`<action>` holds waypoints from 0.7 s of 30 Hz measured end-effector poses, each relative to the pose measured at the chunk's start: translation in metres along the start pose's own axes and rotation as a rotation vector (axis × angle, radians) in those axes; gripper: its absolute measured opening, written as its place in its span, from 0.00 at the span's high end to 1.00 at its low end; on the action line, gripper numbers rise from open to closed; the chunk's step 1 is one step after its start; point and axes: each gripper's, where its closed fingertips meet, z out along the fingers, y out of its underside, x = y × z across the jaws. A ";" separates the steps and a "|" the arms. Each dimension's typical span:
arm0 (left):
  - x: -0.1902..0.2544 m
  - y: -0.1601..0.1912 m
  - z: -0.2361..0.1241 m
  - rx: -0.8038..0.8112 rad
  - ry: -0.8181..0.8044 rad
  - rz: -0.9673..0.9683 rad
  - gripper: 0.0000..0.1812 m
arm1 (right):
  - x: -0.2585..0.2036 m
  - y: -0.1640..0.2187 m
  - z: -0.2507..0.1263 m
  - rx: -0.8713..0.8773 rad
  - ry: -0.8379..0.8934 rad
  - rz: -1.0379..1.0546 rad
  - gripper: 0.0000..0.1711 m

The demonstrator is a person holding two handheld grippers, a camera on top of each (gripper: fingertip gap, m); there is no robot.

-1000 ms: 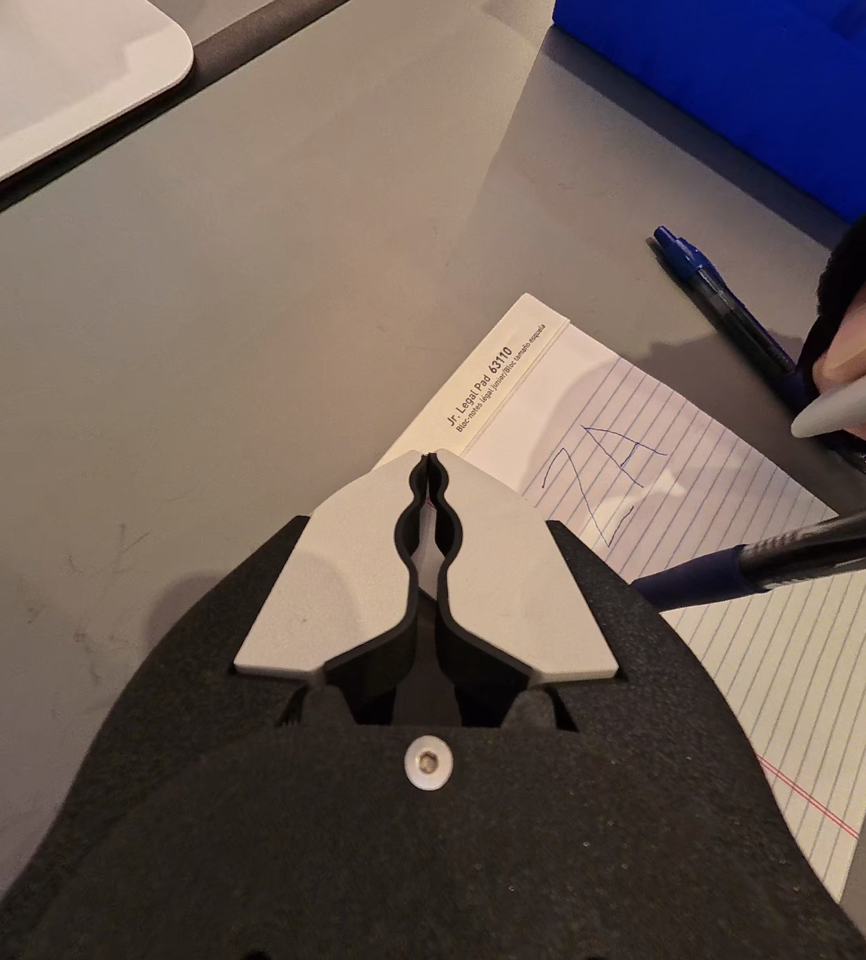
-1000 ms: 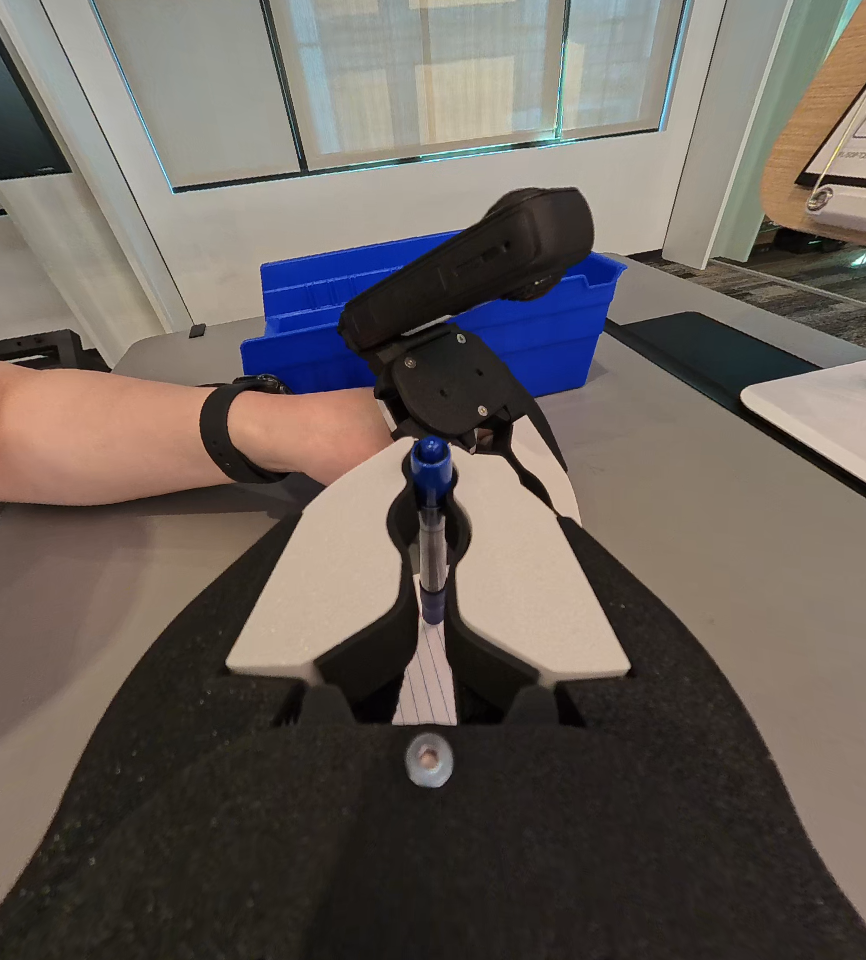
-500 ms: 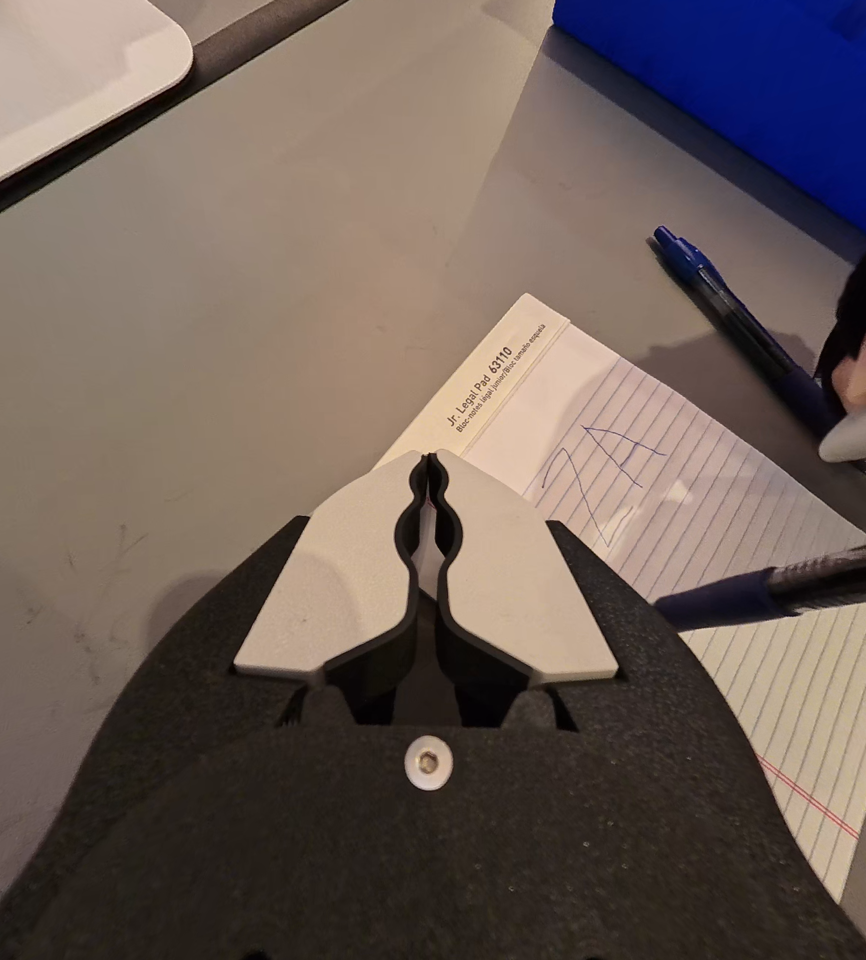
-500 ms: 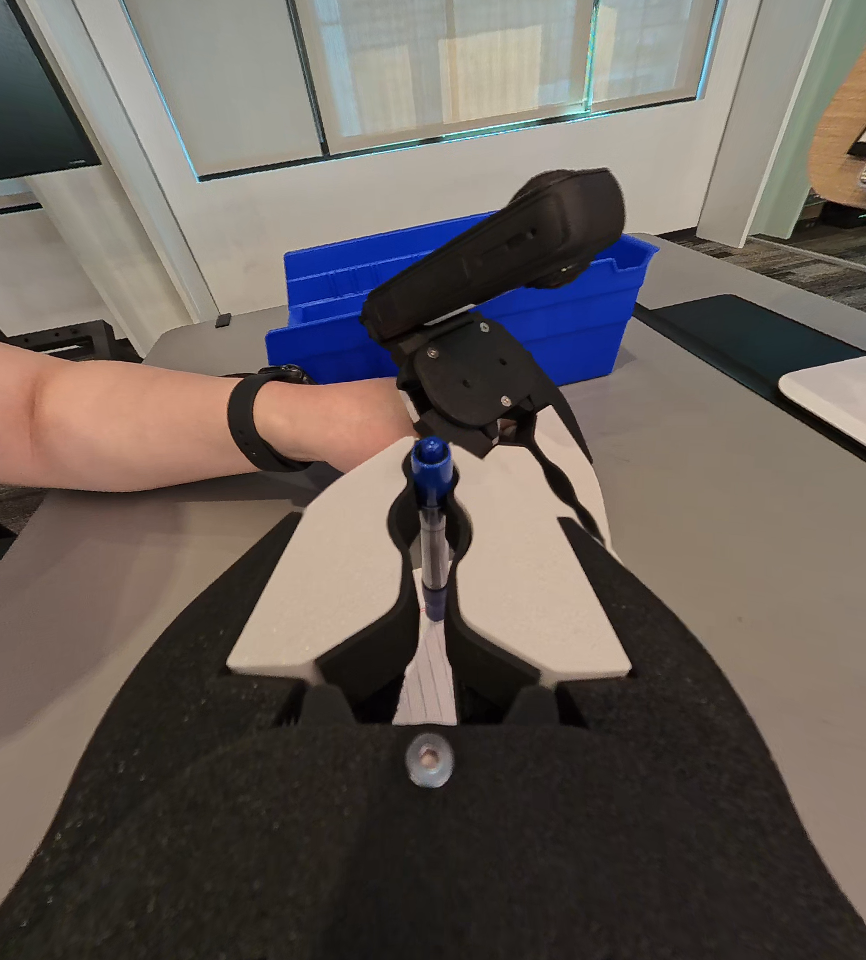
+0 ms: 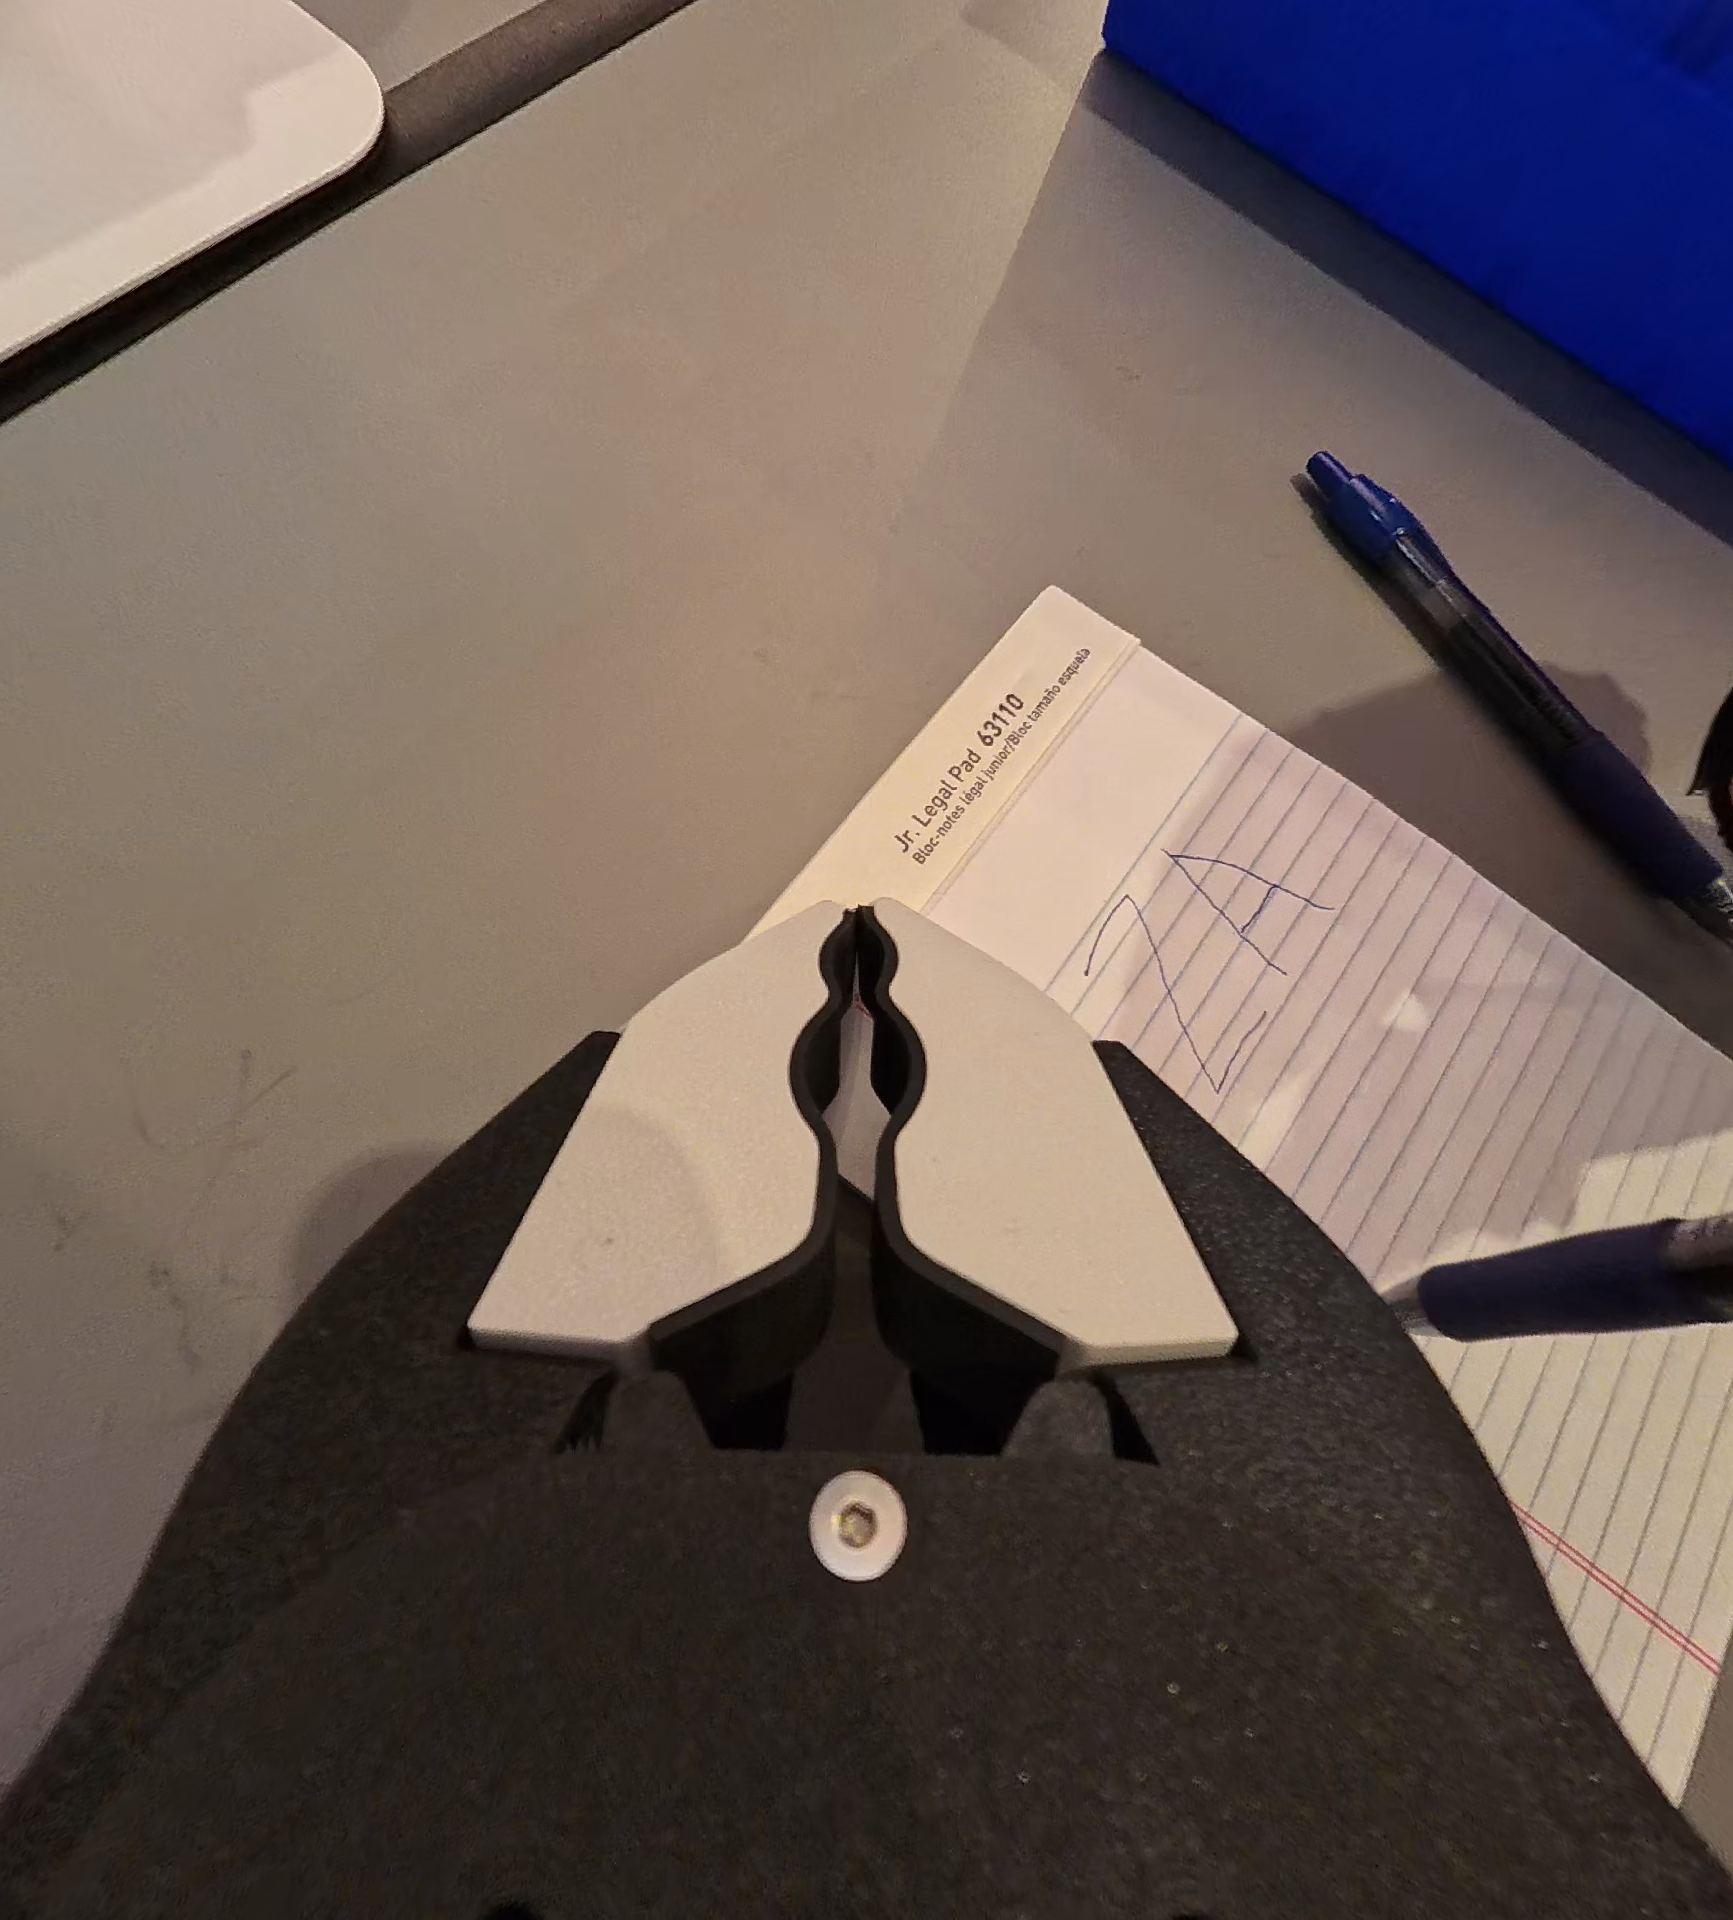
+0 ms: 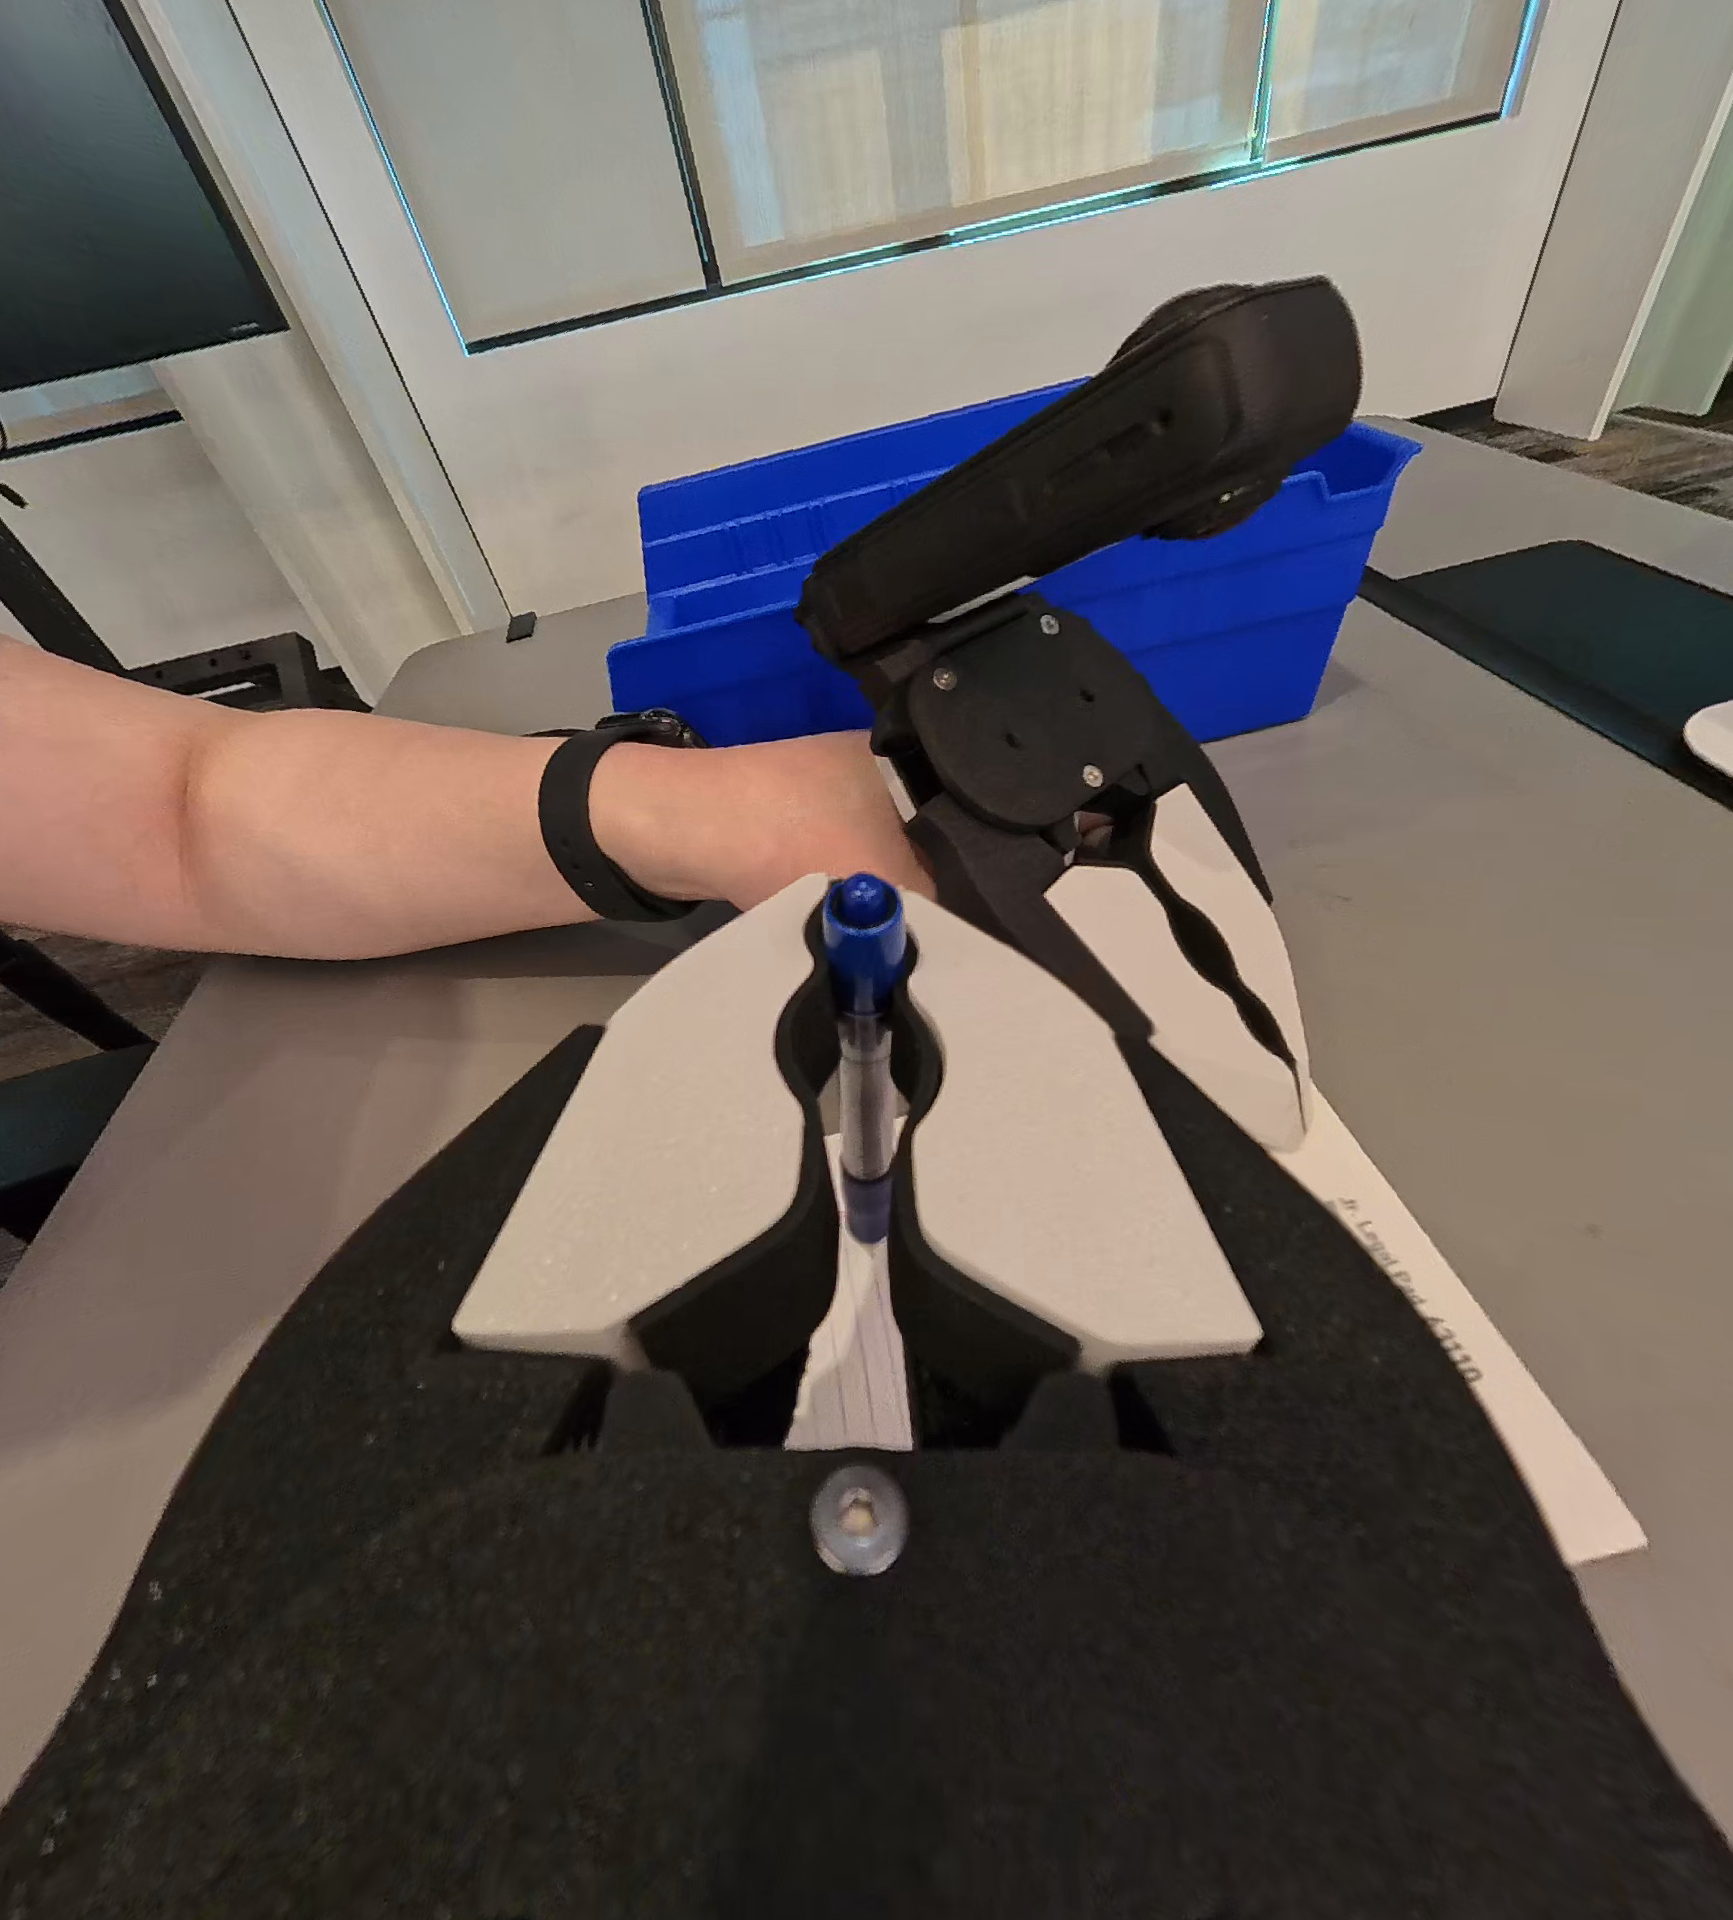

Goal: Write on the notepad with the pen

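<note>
A white lined notepad (image 5: 1413,1164) lies on the grey table with blue marks near its top. It also shows in the right wrist view (image 6: 1413,1309). My left gripper (image 5: 860,914) is shut and empty, with its tips down on the pad's top corner; the right wrist view shows it too (image 6: 1293,1091). My right gripper (image 6: 862,920) is shut on a blue pen (image 6: 864,1049), held upright. That pen (image 5: 1620,1273) reaches in from the right over the lower lines, away from the marks. I cannot tell if its tip touches the paper.
A second blue pen (image 5: 1527,696) lies on the table beyond the pad. A blue bin (image 6: 997,634) stands behind it. A white tray (image 5: 114,177) sits at the far left. A person's forearm (image 6: 322,810) with a black wristband reaches across behind my right gripper. Left tips to right tips: about 12 cm.
The pen has moved right and down the page, away from the marks. The right wrist view has swung left. The left gripper and the pad have not moved.
</note>
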 end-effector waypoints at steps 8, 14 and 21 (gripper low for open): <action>0.000 0.000 0.000 0.000 0.000 0.000 1.00 | -0.003 0.001 0.000 -0.008 -0.027 0.015 0.98; 0.000 0.000 0.000 0.000 0.001 0.000 1.00 | 0.007 -0.017 -0.011 0.110 0.048 -0.048 0.97; 0.000 0.000 0.000 0.000 0.000 0.001 1.00 | 0.025 -0.013 -0.010 0.125 0.087 -0.009 0.98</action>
